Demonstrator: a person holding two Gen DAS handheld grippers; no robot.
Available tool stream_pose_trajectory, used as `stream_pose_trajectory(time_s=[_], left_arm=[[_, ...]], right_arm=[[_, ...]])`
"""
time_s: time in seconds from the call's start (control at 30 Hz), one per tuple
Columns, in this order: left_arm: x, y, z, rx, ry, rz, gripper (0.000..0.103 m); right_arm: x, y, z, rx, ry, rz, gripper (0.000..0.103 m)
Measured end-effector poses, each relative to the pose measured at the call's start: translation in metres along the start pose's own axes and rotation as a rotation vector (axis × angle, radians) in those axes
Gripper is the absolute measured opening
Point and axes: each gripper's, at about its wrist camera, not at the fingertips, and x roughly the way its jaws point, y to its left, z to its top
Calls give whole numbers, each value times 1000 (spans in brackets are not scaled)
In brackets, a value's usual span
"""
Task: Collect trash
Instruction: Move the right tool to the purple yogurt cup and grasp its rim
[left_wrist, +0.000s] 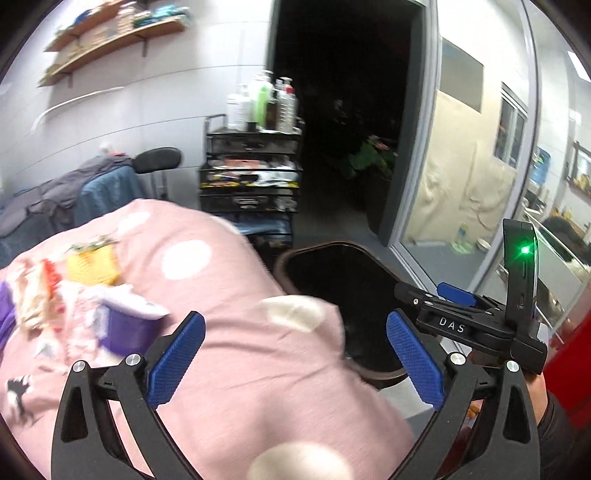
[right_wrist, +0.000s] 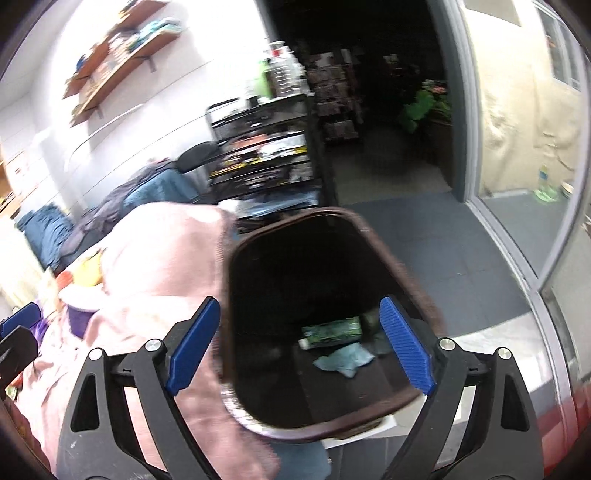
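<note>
A dark brown trash bin (right_wrist: 410, 266) stands beside a pink dotted bedcover (left_wrist: 236, 295); its rim also shows in the left wrist view (left_wrist: 288, 258). Inside lie a green packet (right_wrist: 330, 330) and a pale blue tissue (right_wrist: 345, 360). Litter sits on the cover at left: a purple cup (left_wrist: 129, 330), a yellow packet (left_wrist: 94, 264) and crumpled wrappers (left_wrist: 33, 295). My left gripper (left_wrist: 295, 360) is open and empty above the cover. My right gripper (right_wrist: 299, 347) is open and empty over the bin's mouth; it also shows in the left wrist view (left_wrist: 458, 306).
A black trolley (left_wrist: 251, 173) with bottles stands behind the bed by a dark doorway (left_wrist: 343, 110). A glass door (left_wrist: 472, 155) is at right. Clothes (left_wrist: 55, 195) are heaped at the far left. Wall shelves (left_wrist: 110, 40) hang above.
</note>
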Motion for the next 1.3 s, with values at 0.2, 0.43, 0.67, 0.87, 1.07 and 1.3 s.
stream_pose_trajectory(time_s=[0.2,0.43,0.67,0.87,1.07,1.3], left_arm=[[-27,46,-27,-81,-7,114,98],[-48,118,-57,-238,21,235,98],[-74,186,-83,-326,42,380,97],[-91,233,-98,-394,65,432,97],[-99,266,-105,-446,83,453,97],[-102,288,-107,-454,102,468,97]], right_arm=[[7,56,-4,-87,48,135,89],[16,118,-9,-172,116,297,91],[22,192,-17,-316,159,419,91],[45,239,-15,-429,209,463,91],[80,274,-6,-527,264,471,77],[114,298,-7,-604,386,503,56]])
